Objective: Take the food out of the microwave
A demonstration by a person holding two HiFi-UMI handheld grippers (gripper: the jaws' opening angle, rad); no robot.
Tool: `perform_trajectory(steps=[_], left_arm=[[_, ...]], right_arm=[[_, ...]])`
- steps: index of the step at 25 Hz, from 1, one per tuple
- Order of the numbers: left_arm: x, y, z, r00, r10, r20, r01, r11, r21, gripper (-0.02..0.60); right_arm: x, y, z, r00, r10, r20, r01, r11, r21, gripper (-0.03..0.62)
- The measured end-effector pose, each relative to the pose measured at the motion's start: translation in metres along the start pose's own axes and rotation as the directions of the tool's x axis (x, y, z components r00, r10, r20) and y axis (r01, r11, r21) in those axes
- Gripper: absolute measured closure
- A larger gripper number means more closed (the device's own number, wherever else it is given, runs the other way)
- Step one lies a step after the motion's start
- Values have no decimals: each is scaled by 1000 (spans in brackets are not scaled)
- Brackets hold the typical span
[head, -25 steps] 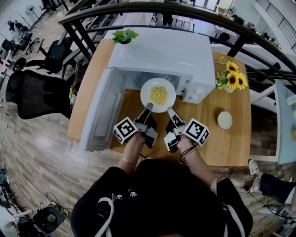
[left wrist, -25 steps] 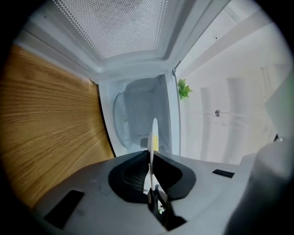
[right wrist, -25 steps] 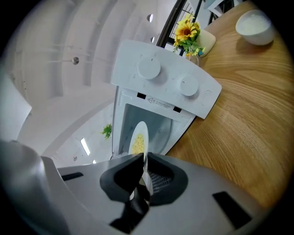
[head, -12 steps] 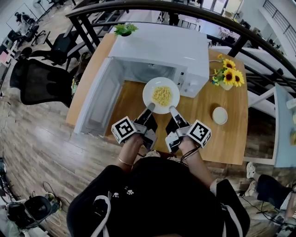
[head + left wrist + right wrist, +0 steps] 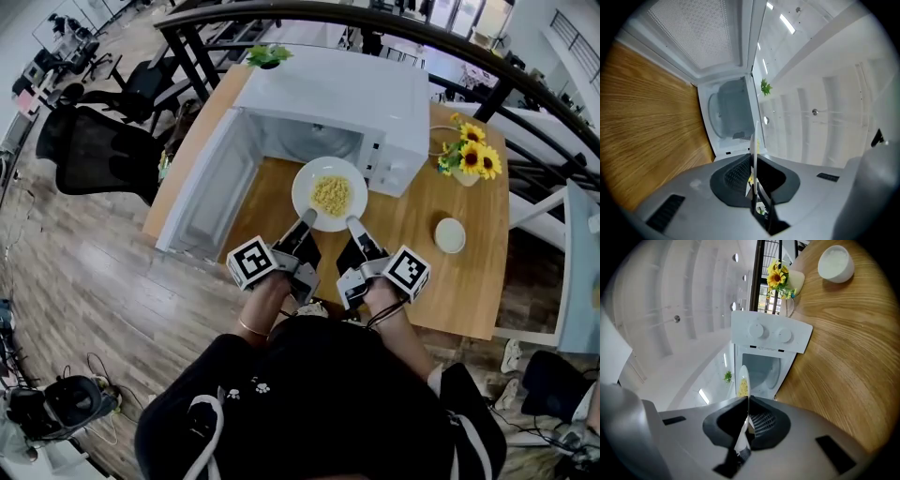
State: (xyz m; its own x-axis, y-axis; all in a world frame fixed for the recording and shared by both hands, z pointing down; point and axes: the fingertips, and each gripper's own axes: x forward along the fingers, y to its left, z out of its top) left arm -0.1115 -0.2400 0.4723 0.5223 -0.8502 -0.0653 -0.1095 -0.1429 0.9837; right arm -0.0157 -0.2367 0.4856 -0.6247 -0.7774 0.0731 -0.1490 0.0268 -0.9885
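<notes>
Head view steeply down — gripper views low, close, facing the shared microwave (image 5: 337, 89)

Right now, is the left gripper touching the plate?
Touching. The left gripper view shows the left gripper shut on the plate, whose rim stands edge-on between its jaws; the head view agrees.
</notes>
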Motion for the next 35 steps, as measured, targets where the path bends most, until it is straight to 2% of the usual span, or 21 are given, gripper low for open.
perform_trajectory(steps=[35], left_arm=[[-11,4,8,999,12,47,-12,1000,-5,554]], right_arm=[[7,-1,-11,999,-1,-48,3,998,56,583]])
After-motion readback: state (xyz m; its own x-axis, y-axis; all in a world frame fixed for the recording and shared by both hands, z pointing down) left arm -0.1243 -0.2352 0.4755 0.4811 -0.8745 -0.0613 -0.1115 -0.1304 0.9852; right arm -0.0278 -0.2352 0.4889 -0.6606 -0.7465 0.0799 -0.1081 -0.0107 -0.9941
